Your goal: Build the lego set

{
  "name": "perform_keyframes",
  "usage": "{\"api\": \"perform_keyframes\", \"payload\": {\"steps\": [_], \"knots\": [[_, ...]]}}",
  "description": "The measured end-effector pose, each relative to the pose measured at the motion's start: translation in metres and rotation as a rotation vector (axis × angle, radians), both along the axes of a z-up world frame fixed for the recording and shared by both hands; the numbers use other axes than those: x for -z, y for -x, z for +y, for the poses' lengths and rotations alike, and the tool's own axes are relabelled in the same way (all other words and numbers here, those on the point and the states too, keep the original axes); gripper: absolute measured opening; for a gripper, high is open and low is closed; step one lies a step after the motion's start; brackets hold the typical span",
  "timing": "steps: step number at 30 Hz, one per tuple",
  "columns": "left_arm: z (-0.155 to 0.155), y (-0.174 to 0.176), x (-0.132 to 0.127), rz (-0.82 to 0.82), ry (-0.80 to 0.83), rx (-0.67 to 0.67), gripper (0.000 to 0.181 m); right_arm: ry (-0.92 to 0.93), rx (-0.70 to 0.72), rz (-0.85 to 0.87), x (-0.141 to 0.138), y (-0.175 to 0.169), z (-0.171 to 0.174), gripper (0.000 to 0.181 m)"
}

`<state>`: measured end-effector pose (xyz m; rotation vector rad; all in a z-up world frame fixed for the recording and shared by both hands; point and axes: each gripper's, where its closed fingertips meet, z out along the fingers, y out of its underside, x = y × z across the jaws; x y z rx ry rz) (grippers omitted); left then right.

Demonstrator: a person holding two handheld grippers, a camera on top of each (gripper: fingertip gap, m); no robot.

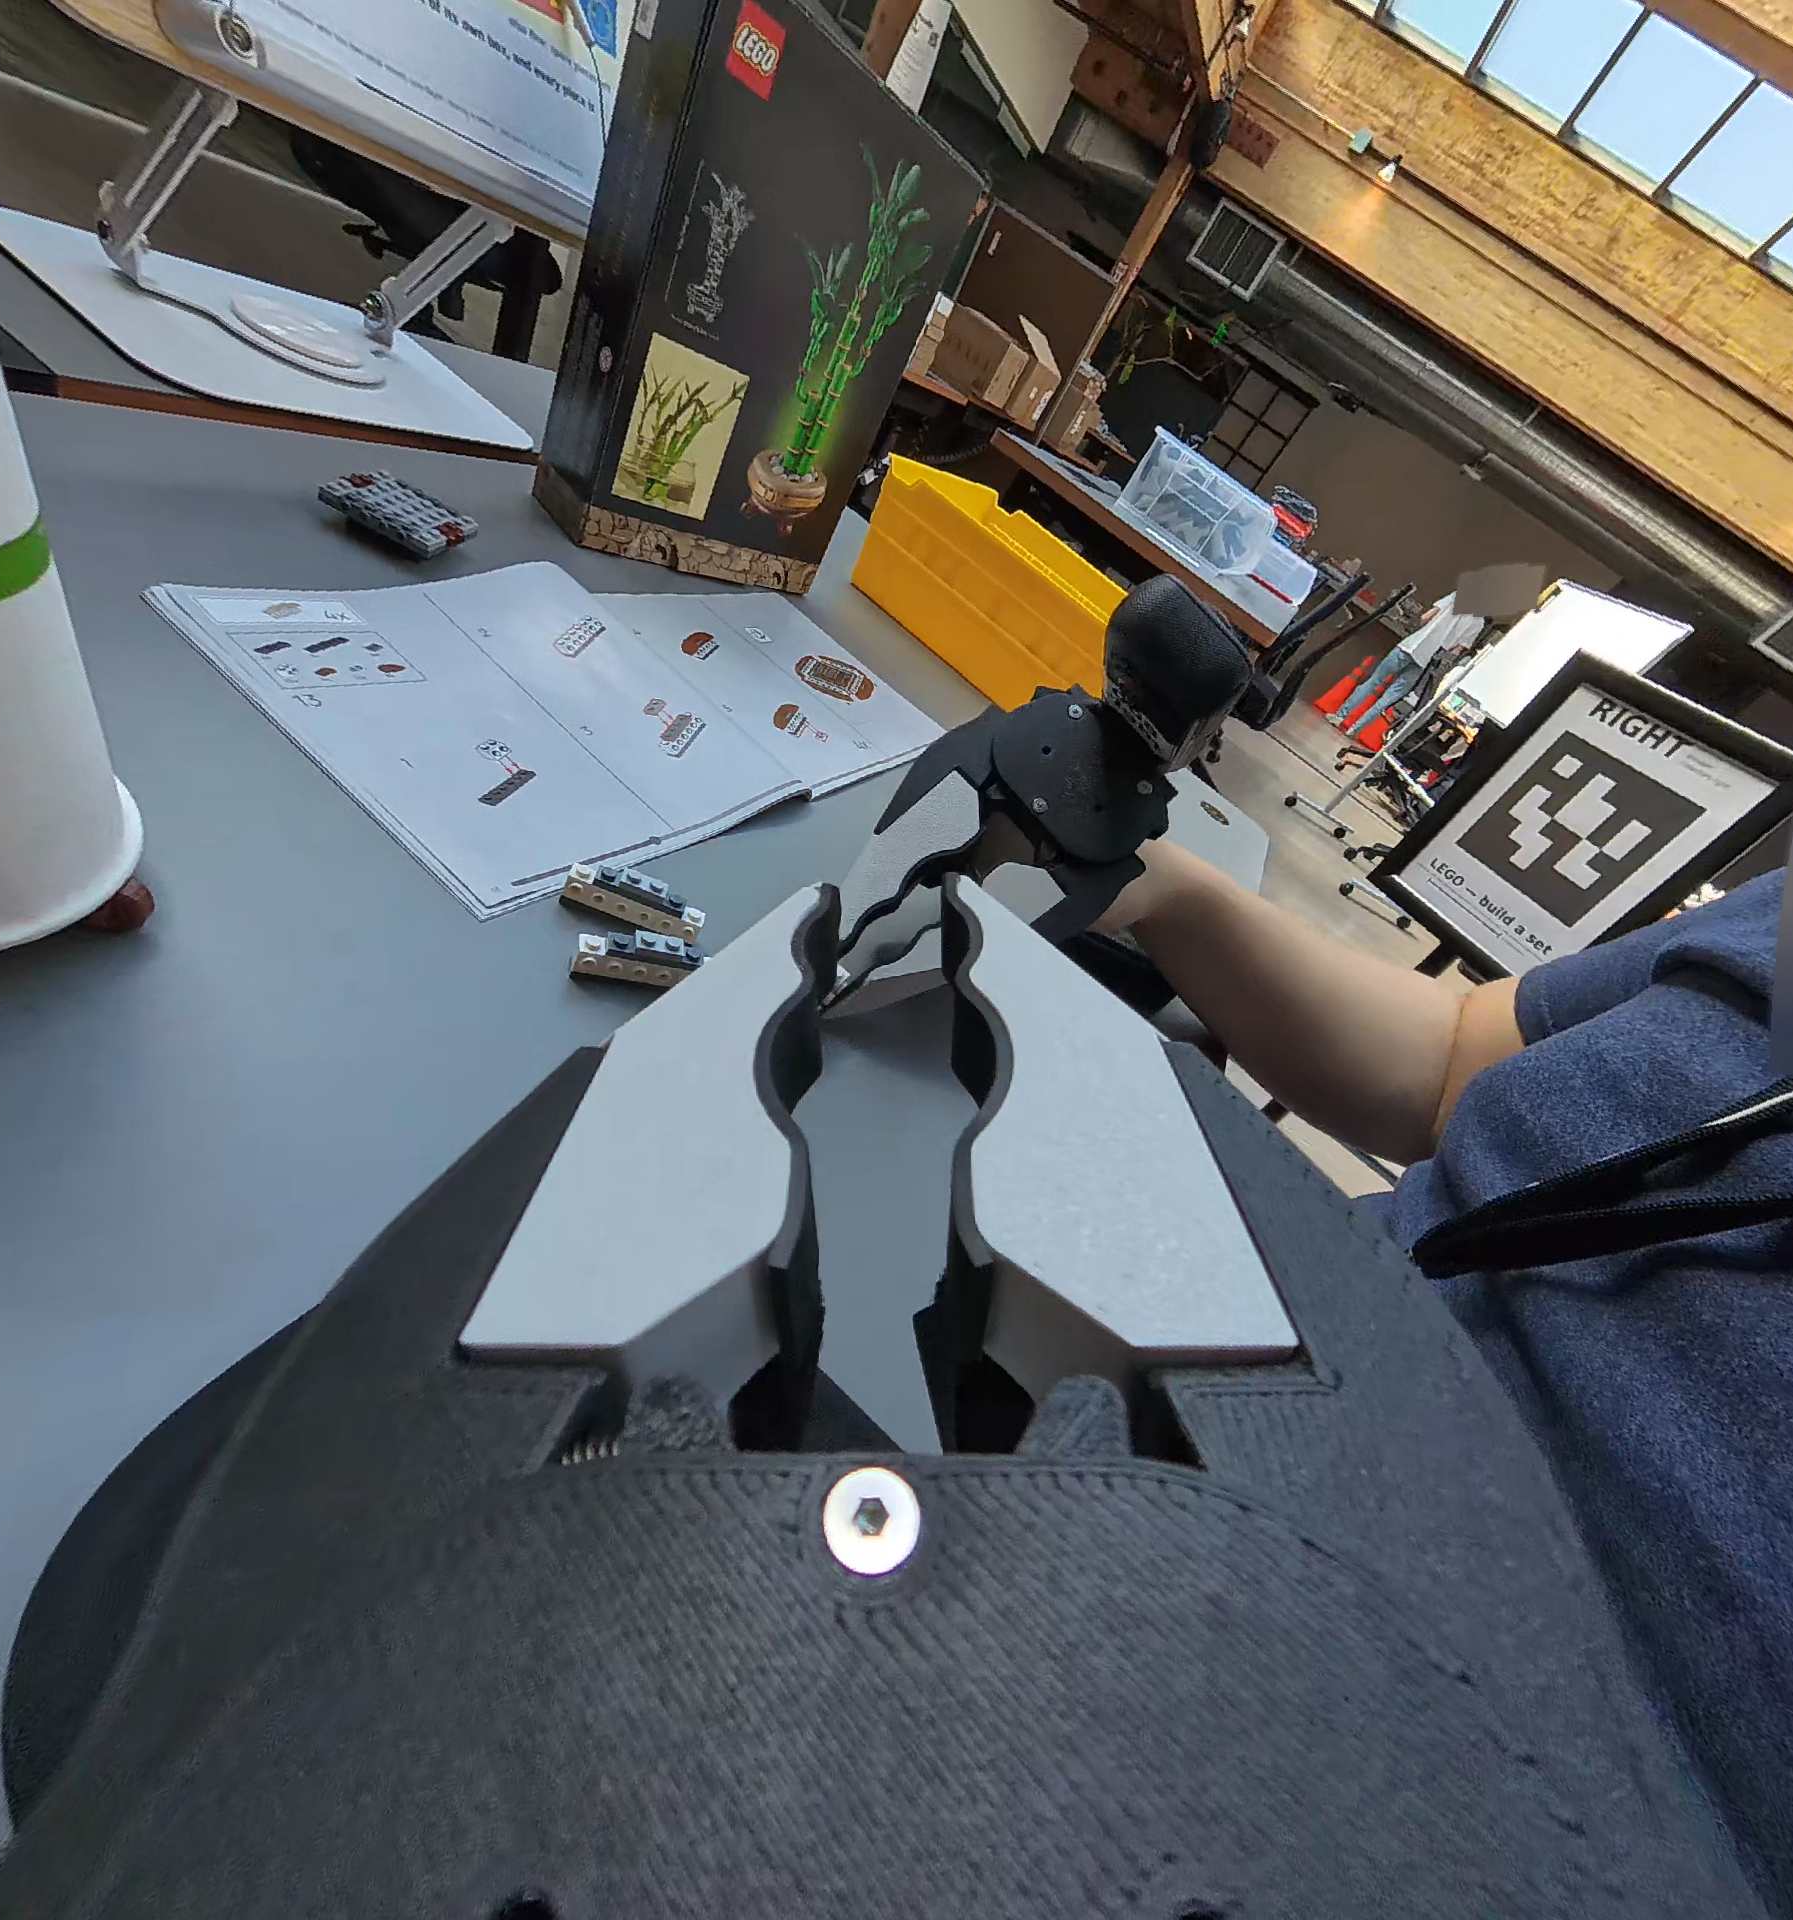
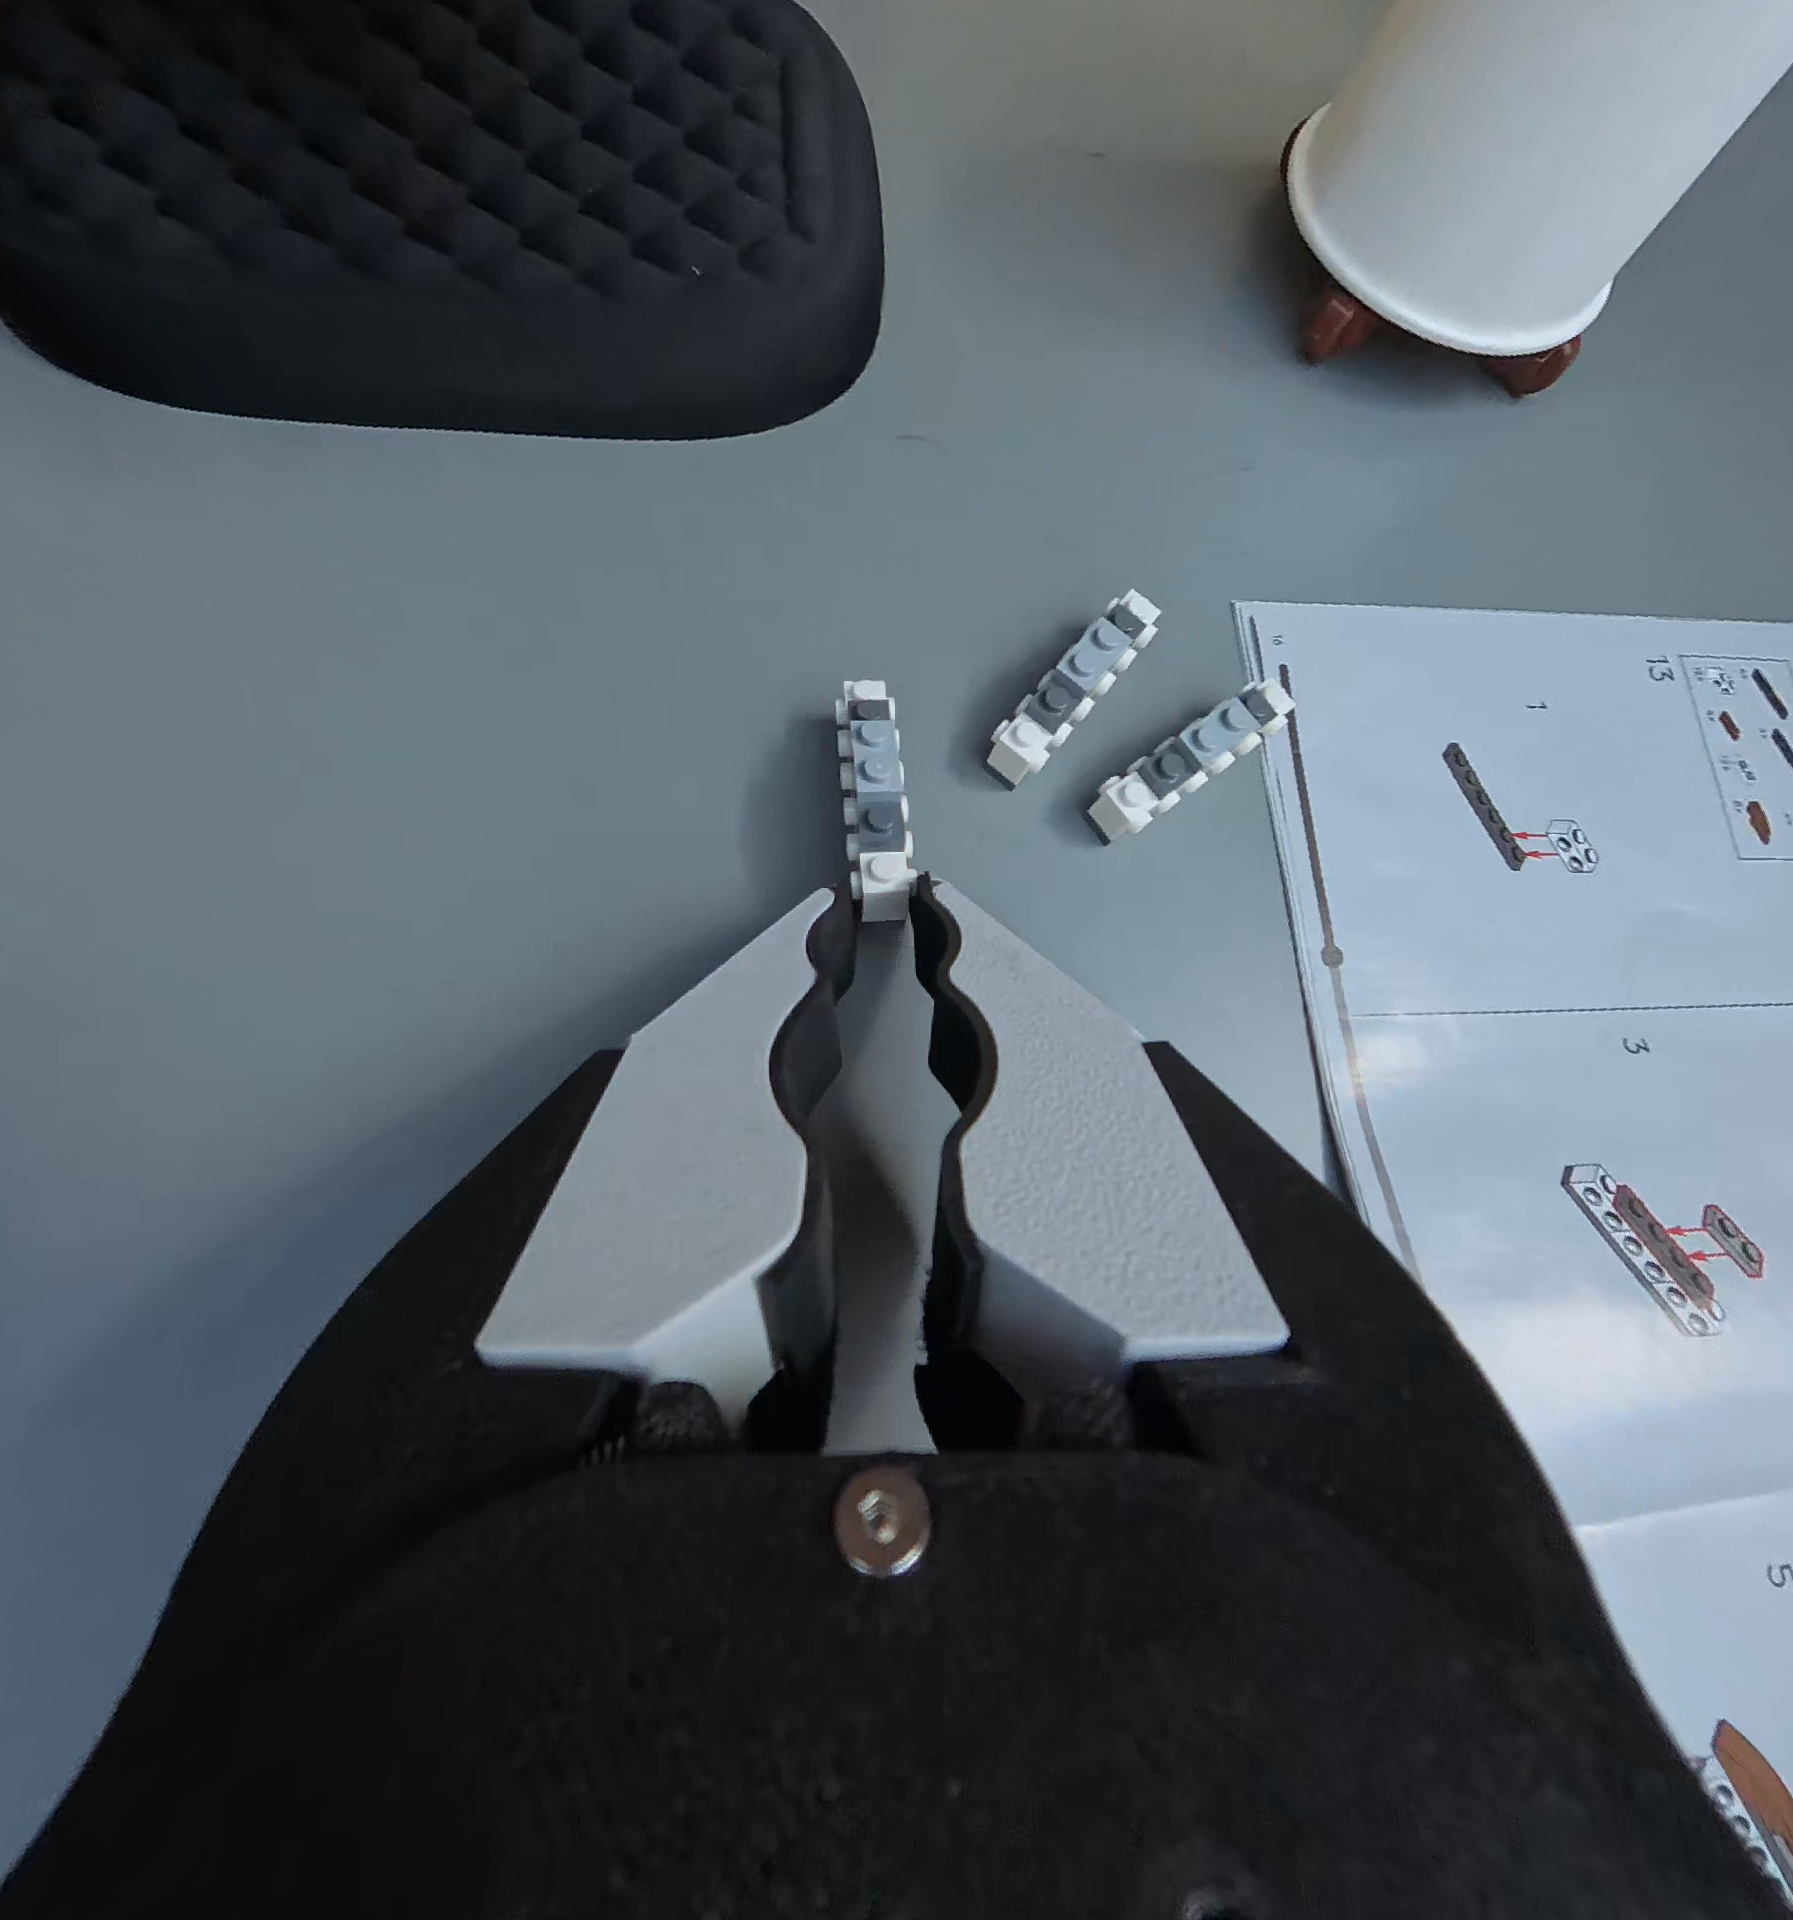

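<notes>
Here, on a grey table: right gripper pinching the white end brick of a short strip of white and grey bricks, the rest of the strip reaching forward past the fingertips, low over the table; touching the surface or not, cannot tell. Just to its right, two similar strips lying side by side, apart from each other, the farther one touching the edge of an open manual. Beyond, a white cup upside down over brown pieces poking out at its rim. At far left, a black quilted pad.

From the left wrist view: left gripper spread slightly, nothing between the fingers, held above the table and aimed at the right gripper. Past the manual, a small grey plate assembly beside the standing set box. Next to the box, a yellow bin.
</notes>
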<state>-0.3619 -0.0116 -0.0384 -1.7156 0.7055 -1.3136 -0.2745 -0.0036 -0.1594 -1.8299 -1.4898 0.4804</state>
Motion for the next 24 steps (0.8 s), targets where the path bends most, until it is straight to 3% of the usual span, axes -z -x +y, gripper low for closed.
{"api": "perform_keyframes", "payload": {"steps": [9,18,21,24], "knots": [[-0.001,0.006,0.001,-0.011,0.01,-0.009,0.016,-0.036,0.015,0.061,-0.018,-0.014,0.005,0.009],[0.001,0.007,-0.005,-0.034,0.0,0.005,0.013,0.002,-0.001,0.039,0.002,-0.001,0.01,0.01],[0.001,0.017,-0.006,-0.022,-0.01,-0.018,0.015,-0.002,0.034,0.049,0.0,-0.006,0.011,0.025],[0.005,0.038,-0.005,0.002,-0.016,-0.083,0.015,-0.028,0.069,0.124,-0.009,-0.014,0.009,0.027]]}}
